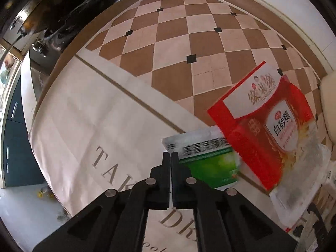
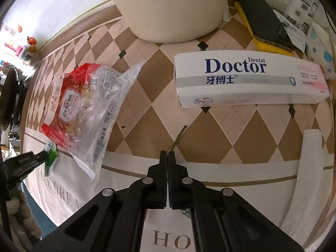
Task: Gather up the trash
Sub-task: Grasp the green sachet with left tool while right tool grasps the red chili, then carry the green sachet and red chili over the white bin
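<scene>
Left tongs [image 1: 170,155] shut, fingers together, apparently nipping the near corner of green packet [image 1: 206,163]; in right wrist view same tongs [image 2: 43,154] meet that packet [image 2: 51,154] at its edge. Light, flat, thin card or foil by the look; bends easily, so better gripped on an edge or corner than across the face. Blurred in left view, print unreadable.

Just beyond and overlapping it: red sugar bag [image 1: 268,126], mostly clear plastic, crinkled, looks near empty [image 2: 84,109]. Very light, soft, slippery film. Pinch a crumpled fold or the sealed end, not the slick flat panel. Lies ahead-right of left tongs, well left of right tongs.

Right tongs [image 2: 168,153] also closed together. Thin green strip [image 2: 179,137] runs out from right at the tips; cannot tell if pinched or merely touching.

Further ahead of right tongs: toothpaste box [image 2: 250,79], stiff card, light if empty; long sides suit a grip. White foam strip [image 2: 304,168] to the right, near the desk [image 2: 210,126] edge. Cream tub [image 2: 174,10] behind, possibly the bin; unsure.
</scene>
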The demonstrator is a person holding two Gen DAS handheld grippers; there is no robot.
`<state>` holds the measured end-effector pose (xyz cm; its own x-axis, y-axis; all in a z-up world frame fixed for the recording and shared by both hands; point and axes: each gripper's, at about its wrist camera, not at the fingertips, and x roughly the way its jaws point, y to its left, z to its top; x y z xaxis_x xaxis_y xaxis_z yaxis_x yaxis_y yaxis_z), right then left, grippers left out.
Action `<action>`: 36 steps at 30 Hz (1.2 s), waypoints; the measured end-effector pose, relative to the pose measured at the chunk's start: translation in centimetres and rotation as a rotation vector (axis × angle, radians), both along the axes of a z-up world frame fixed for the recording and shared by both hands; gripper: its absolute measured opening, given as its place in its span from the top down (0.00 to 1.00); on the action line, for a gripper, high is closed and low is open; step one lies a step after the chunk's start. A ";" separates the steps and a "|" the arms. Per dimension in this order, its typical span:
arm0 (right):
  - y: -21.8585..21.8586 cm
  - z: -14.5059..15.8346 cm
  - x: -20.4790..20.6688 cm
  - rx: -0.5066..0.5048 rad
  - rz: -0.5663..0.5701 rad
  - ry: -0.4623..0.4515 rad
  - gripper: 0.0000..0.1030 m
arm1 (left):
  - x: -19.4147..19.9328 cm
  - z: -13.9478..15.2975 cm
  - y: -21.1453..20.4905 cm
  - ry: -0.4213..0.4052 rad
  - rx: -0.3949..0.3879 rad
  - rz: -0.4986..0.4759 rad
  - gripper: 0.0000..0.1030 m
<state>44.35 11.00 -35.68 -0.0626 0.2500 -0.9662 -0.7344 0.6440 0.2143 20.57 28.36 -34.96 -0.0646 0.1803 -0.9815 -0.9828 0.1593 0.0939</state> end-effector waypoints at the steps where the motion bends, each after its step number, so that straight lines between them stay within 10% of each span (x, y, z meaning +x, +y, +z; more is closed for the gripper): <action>1: -0.4 0.1 0.1 0.007 0.001 0.003 1.00 | -0.3 0.4 -0.2 -0.007 0.007 0.000 1.00; 18: -2.0 4.6 -1.2 0.111 -0.011 0.076 0.99 | -7.6 8.7 -6.9 -0.066 0.193 -0.025 1.00; 23: -0.6 1.4 -2.6 0.009 -0.012 0.086 0.60 | -8.3 7.3 -8.1 -0.058 0.170 -0.019 1.00; 26: 0.0 -0.6 -3.3 -0.045 0.005 0.048 0.62 | -8.5 7.1 -8.6 -0.046 0.176 -0.016 1.00; 28: 0.6 -0.5 -4.3 -0.024 0.061 -0.044 0.89 | -8.8 7.2 -8.9 -0.045 0.182 -0.012 1.00; 36: -1.8 1.6 -6.8 0.021 0.083 -0.053 0.89 | -12.3 9.2 -11.1 -0.088 0.224 0.009 1.00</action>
